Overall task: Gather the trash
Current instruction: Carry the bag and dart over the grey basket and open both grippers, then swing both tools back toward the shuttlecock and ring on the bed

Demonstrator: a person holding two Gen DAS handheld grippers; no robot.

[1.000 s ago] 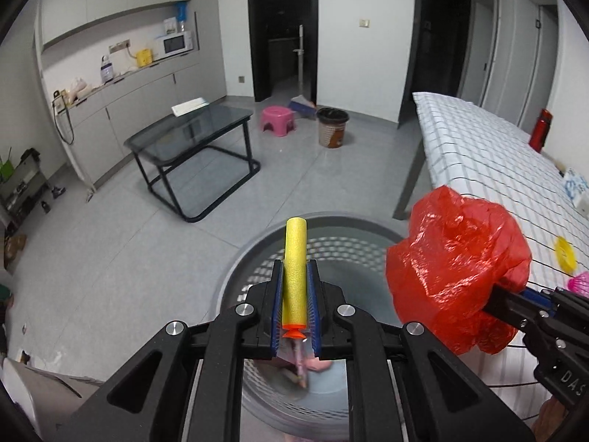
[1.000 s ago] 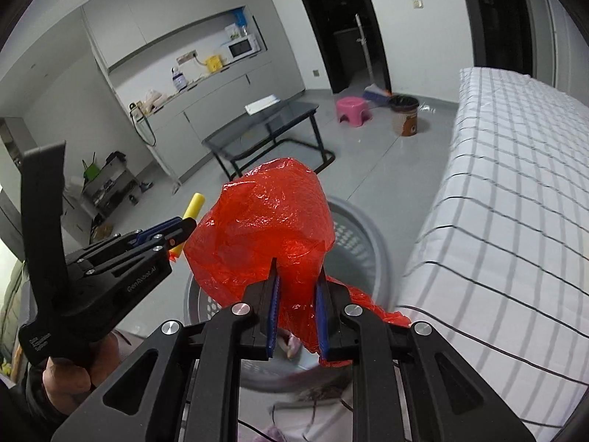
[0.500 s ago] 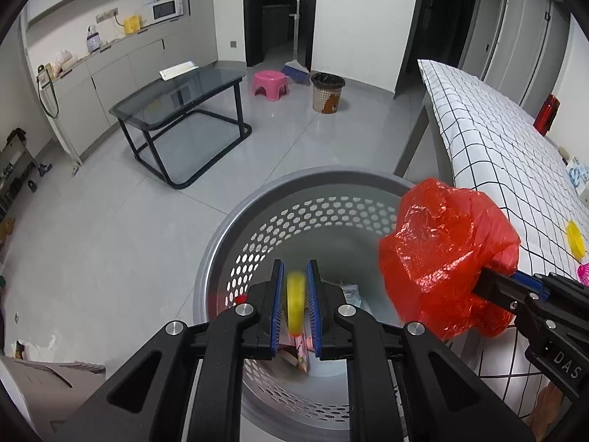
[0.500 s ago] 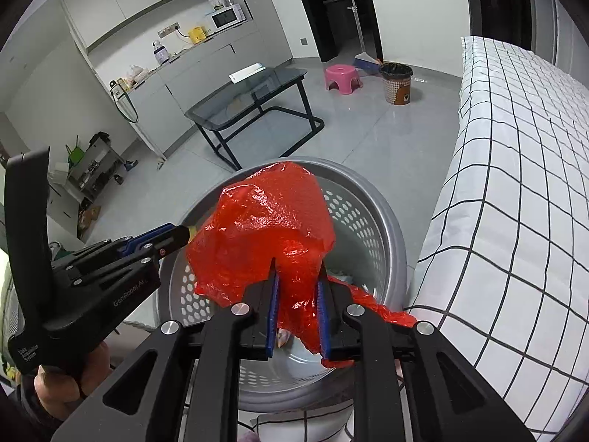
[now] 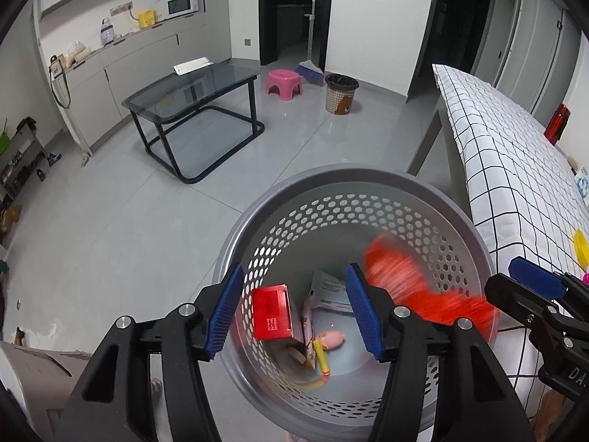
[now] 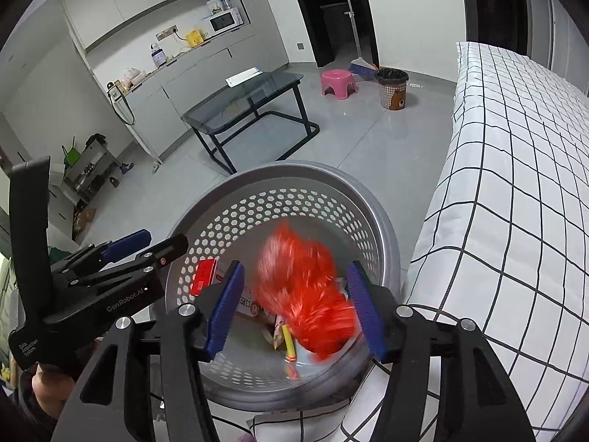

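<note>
Ribbed blue fingers over perforated basket

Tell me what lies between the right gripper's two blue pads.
In the right wrist view, the blurred red plastic bag lies between the opening pads, touching neither, over the grey basket.

A lived-in home, with kitchen and living space in one tiled room. A microwave sits on a grey cabinet counter, a glass coffee table stands mid-floor, with a pink stool and broom near the dark doorways
</note>
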